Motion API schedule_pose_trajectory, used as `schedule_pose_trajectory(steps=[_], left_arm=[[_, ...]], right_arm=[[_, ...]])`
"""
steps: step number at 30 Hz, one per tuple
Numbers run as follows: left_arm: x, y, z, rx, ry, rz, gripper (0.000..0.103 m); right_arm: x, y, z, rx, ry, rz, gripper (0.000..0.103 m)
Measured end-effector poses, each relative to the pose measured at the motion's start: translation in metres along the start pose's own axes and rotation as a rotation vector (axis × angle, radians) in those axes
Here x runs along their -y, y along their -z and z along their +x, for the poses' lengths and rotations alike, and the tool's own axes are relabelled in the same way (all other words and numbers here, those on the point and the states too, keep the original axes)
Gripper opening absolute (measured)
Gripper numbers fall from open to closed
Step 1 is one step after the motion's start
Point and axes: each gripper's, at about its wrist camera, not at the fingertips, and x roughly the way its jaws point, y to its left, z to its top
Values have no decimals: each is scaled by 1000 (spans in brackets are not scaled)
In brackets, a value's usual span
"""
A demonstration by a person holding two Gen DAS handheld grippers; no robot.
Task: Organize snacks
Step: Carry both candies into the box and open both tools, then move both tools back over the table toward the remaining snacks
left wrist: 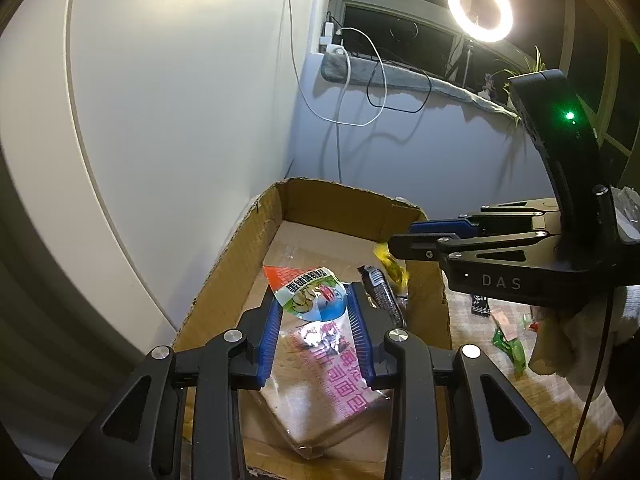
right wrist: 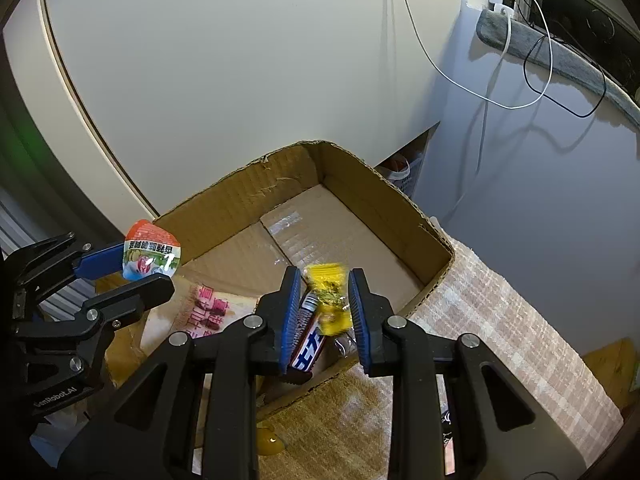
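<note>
- Left gripper (left wrist: pixel 314 312) pinches the jelly cup (left wrist: pixel 310 294); lower it before letting go.
- Right gripper (right wrist: pixel 324 308) pinches the yellow packet (right wrist: pixel 330 300); drop it into the cardboard box (right wrist: pixel 248 192) beside the chocolate bar (right wrist: pixel 308 344).

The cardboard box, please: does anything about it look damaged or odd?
Yes. The cardboard box has a ragged, torn rim along its walls where the flaps are missing. Outside it, a yellow blob lies on the woven mat near the box's front corner.
</note>
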Motion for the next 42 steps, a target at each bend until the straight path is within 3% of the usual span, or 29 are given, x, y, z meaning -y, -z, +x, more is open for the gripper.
schedule_pose_trajectory(steps=[1, 3, 4, 6, 7, 12, 16, 24, 42], left_arm=[[0, 0, 0, 0, 0, -2, 32], [0, -1, -1, 1, -1, -3, 32], [0, -1, -1, 0, 0, -2, 33], [-1, -1, -2, 5, -7, -5, 47], [-1, -2, -3, 10, -7, -9, 48], [-3, -3, -7, 21, -11, -18, 49], [1, -2, -12, 26, -6, -13, 49], [21, 1, -24, 35, 30, 7, 49], [78, 34, -57, 30, 88, 35, 49]], right_arm=[[0, 0, -1, 3, 2, -1, 37], [-1, 1, -3, 9, 4, -2, 44], [-2, 1, -4, 11, 2, -3, 44], [-2, 2, -6, 12, 0, -4, 44], [-1, 2, -8, 14, 3, -5, 44], [2, 4, -16, 25, 5, 0, 46], [7, 8, -27, 40, 14, 8, 56], [17, 23, -58, 73, 29, 19, 63], [51, 89, -120, 95, 61, 36, 63]])
